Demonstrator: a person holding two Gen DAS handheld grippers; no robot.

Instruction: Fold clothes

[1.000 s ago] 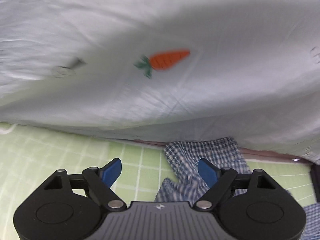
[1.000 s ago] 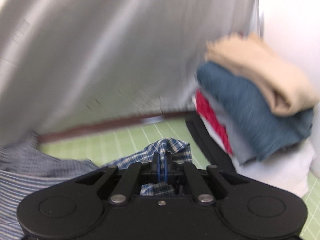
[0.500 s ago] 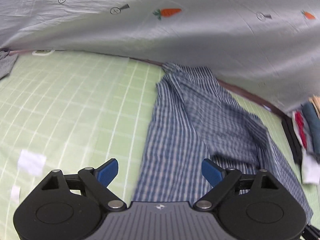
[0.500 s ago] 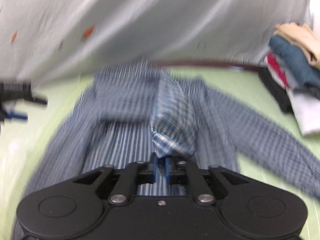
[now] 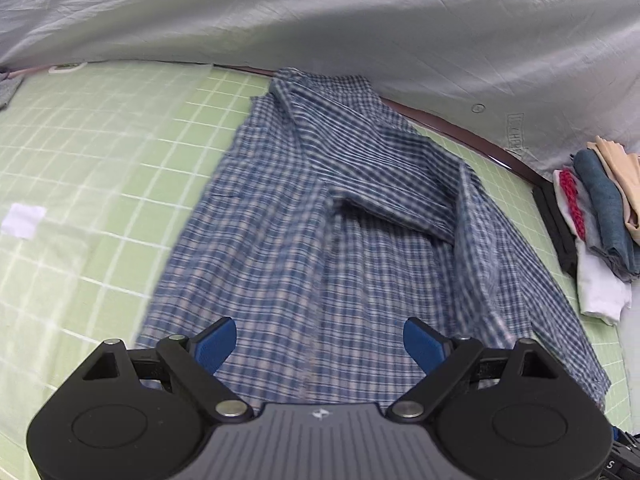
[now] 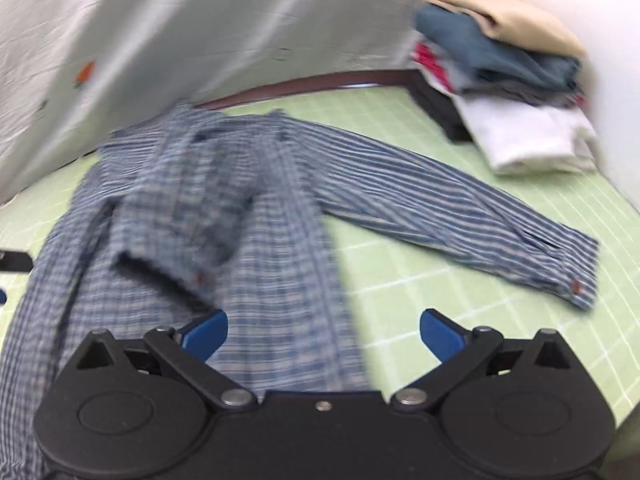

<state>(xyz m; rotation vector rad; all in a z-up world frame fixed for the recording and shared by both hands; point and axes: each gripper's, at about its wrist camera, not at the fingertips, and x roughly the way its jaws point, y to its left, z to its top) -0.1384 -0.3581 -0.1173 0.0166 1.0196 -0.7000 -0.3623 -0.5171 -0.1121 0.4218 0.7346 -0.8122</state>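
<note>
A blue plaid long-sleeved shirt point(image 5: 320, 216) lies spread on the green grid mat point(image 5: 100, 152), collar toward the far edge. One sleeve is folded across its body. In the right wrist view the shirt point(image 6: 224, 208) has its other sleeve point(image 6: 460, 216) stretched out to the right on the mat. My left gripper point(image 5: 319, 344) is open and empty above the shirt's lower part. My right gripper point(image 6: 323, 334) is open and empty above the shirt's right hem.
A stack of folded clothes point(image 5: 600, 216) sits at the mat's right edge, also in the right wrist view point(image 6: 508, 80). A grey cloth with carrot prints point(image 5: 360, 20) hangs behind the mat. A white patch point(image 5: 23, 221) lies on the mat at left.
My right gripper has opened and let go of the shirt sleeve, which now lies across the shirt's body. Both grippers have pulled back toward the shirt's hem.
</note>
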